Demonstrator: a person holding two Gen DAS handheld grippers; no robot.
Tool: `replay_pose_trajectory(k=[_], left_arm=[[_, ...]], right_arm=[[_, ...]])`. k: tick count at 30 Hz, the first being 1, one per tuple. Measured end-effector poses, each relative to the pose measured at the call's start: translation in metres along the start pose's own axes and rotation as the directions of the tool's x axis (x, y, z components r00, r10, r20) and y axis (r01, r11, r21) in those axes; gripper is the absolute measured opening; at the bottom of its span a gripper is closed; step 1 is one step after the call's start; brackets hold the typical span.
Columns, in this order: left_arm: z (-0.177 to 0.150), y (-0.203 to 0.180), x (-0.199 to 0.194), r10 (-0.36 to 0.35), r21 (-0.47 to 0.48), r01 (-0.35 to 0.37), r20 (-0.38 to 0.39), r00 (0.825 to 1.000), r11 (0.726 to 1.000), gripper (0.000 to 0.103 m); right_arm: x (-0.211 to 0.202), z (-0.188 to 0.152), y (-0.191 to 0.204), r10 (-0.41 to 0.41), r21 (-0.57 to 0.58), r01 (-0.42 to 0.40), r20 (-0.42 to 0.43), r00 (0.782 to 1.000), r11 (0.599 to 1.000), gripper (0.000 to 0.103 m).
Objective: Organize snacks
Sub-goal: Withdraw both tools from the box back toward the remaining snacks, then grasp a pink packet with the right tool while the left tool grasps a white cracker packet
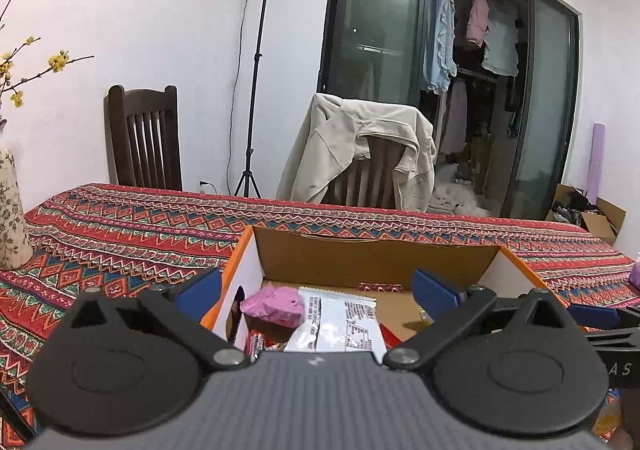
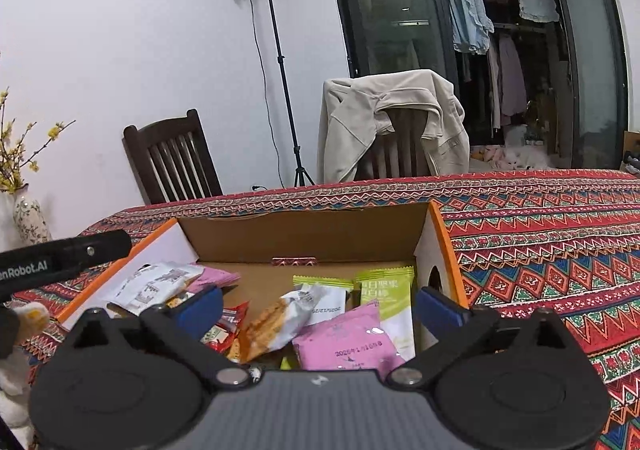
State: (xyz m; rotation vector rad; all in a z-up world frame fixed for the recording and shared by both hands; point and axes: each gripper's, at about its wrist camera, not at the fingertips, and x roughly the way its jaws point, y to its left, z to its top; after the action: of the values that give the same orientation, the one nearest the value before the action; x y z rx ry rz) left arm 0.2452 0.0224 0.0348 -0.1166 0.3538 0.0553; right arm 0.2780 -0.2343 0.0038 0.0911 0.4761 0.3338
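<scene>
An open cardboard box point(image 1: 376, 258) with orange edges sits on the patterned tablecloth; it also shows in the right wrist view point(image 2: 304, 238). It holds several snack packets: a pink packet point(image 1: 276, 304) and a white printed packet point(image 1: 340, 324) in the left wrist view, and a pink packet point(image 2: 352, 342), green packets point(image 2: 388, 290) and a cracker packet point(image 2: 276, 324) in the right wrist view. My left gripper point(image 1: 318, 290) is open and empty above the box's left side. My right gripper point(image 2: 320, 306) is open and empty above the box's right side.
The red patterned tablecloth point(image 2: 540, 242) covers the table. A floral vase point(image 1: 10, 209) stands at the left. Two wooden chairs point(image 1: 144, 137) stand behind the table, one draped with a beige jacket point(image 1: 360, 153). A light stand point(image 1: 256, 89) is by the wall.
</scene>
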Motion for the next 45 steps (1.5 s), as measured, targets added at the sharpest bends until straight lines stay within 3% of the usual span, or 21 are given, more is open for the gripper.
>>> replay_pose_trajectory(k=[13, 23, 35, 45], left_arm=[[0.019, -0.003, -0.042, 0.015, -0.019, -0.015, 0.007, 1.0, 1.0, 0.103], [0.0, 0.006, -0.077, 0.0, 0.026, 0.001, -0.038, 0.999, 1.0, 0.103], [-0.043, 0.036, -0.098, 0.027, 0.007, -0.026, -0.118, 0.993, 1.0, 0.103], [-0.079, 0.05, -0.092, 0.029, -0.014, -0.032, -0.19, 0.981, 0.999, 0.103]], right_arm=[[-0.04, 0.015, 0.016, 0.011, -0.039, -0.009, 0.047, 0.999, 0.999, 0.103], [-0.075, -0.003, 0.023, 0.007, -0.099, -0.005, 0.017, 1.0, 0.995, 0.103], [-0.092, -0.051, 0.035, 0.034, -0.163, -0.049, -0.097, 0.995, 0.985, 0.103], [-0.074, -0.08, 0.042, 0.0, -0.218, -0.05, -0.224, 0.975, 0.975, 0.103]])
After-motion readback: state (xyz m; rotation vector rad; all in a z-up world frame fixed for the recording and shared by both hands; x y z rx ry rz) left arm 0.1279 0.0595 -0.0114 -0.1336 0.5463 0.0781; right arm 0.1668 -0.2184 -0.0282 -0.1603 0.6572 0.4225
